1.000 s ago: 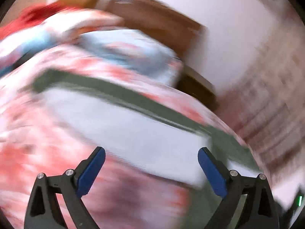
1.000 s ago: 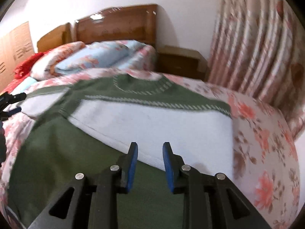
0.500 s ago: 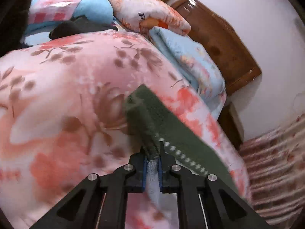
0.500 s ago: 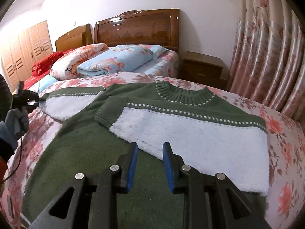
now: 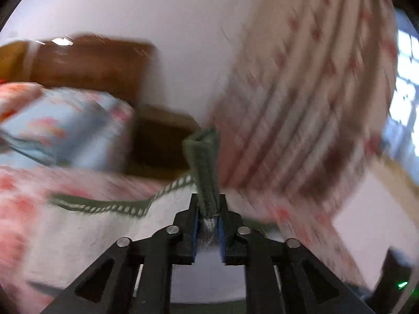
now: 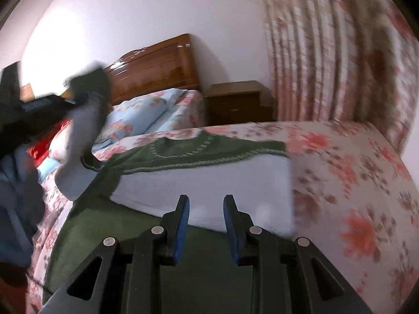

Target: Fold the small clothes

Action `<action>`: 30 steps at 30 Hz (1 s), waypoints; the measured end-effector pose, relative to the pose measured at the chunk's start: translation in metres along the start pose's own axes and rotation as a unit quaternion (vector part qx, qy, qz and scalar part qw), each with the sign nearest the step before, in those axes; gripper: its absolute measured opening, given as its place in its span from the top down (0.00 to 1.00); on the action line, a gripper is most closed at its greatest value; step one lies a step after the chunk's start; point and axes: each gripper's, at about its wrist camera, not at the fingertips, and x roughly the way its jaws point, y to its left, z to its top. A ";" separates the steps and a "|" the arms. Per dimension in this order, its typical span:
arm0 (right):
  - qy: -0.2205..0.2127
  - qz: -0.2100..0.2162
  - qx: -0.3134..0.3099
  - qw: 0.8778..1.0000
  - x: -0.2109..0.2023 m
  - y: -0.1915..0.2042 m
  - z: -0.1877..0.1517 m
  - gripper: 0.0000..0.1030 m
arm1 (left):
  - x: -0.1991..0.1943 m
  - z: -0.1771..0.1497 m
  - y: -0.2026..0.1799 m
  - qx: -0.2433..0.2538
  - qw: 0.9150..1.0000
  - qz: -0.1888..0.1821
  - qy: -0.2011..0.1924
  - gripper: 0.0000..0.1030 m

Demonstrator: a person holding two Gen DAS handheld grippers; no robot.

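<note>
A green and white knitted sweater (image 6: 209, 178) lies spread on the flowered bedspread (image 6: 353, 183). My left gripper (image 5: 208, 222) is shut on the sweater's left sleeve (image 5: 204, 167), whose green cuff sticks up past the fingertips. In the right wrist view that gripper (image 6: 76, 96) holds the sleeve (image 6: 78, 146) lifted off the bed at the left. My right gripper (image 6: 205, 209) hovers low over the sweater's body, jaws a little apart, holding nothing. The right sleeve lies folded across the chest.
A wooden headboard (image 6: 157, 68) and pillows (image 6: 146, 110) are at the back. A brown nightstand (image 6: 235, 99) stands by the flowered curtain (image 6: 327, 52) at the right. A person's blue sleeve (image 6: 18, 204) is at the left edge.
My left gripper has lifted the gripped sleeve off the bed and swung it up and toward the sweater's body. The right gripper has kept its spot over the sweater.
</note>
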 end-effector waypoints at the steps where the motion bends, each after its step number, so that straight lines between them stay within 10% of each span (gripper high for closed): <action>1: 0.000 -0.007 0.006 1.000 -0.004 -0.009 -0.002 0.74 | 0.018 -0.015 -0.017 0.013 0.999 -0.011 0.031 0.63; 2: 0.000 -0.015 0.012 1.000 -0.009 -0.018 -0.004 0.74 | 0.037 -0.033 -0.035 0.030 0.997 -0.013 0.067 0.00; 6: 0.007 -0.036 0.049 0.998 -0.023 -0.061 -0.014 0.74 | 0.054 -0.078 -0.069 0.075 0.988 -0.018 0.130 0.00; 13: 0.035 0.038 0.095 0.994 0.002 -0.080 -0.010 0.74 | -0.048 -0.073 0.017 0.013 0.996 0.077 0.047 0.00; 21: 0.143 0.110 0.097 0.979 0.101 -0.041 0.010 0.74 | -0.069 -0.096 0.117 -0.040 0.969 0.227 0.094 0.00; 30: 0.099 0.105 0.117 0.983 0.113 -0.030 0.028 0.89 | -0.042 -0.102 0.147 -0.087 0.950 0.273 0.127 0.00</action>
